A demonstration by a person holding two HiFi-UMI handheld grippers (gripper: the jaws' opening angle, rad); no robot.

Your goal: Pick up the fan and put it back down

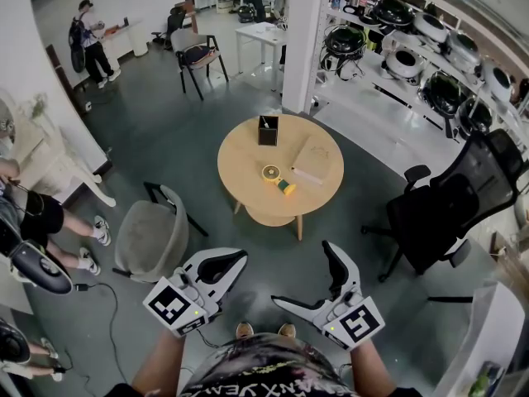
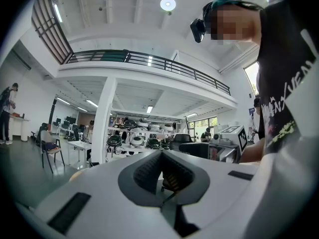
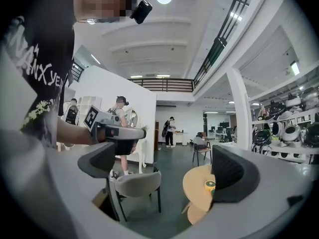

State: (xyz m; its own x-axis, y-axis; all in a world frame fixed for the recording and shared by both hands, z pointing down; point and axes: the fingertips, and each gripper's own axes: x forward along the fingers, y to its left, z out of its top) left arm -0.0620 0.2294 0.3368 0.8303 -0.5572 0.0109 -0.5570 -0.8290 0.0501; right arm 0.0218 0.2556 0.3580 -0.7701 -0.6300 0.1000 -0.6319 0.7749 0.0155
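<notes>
A small yellow fan point(image 1: 275, 178) lies on a round wooden table point(image 1: 248, 160), well ahead of both grippers. Beside it are a black box point(image 1: 268, 130) and a tan book point(image 1: 314, 159). My left gripper point(image 1: 231, 263) is held low at the left, its jaws together with nothing in them, and in its own view the pads point(image 2: 149, 171) meet. My right gripper point(image 1: 312, 286) is wide open and empty. In the right gripper view point(image 3: 164, 169), the fan point(image 3: 210, 185) shows on the table point(image 3: 195, 183) just beside the right finger.
A grey chair point(image 1: 153, 238) stands between me and the table at the left. A black office chair point(image 1: 446, 205) is at the right. A white pillar point(image 1: 302, 40) and shelves of round devices point(image 1: 413, 56) stand behind. People sit and stand at the left edge.
</notes>
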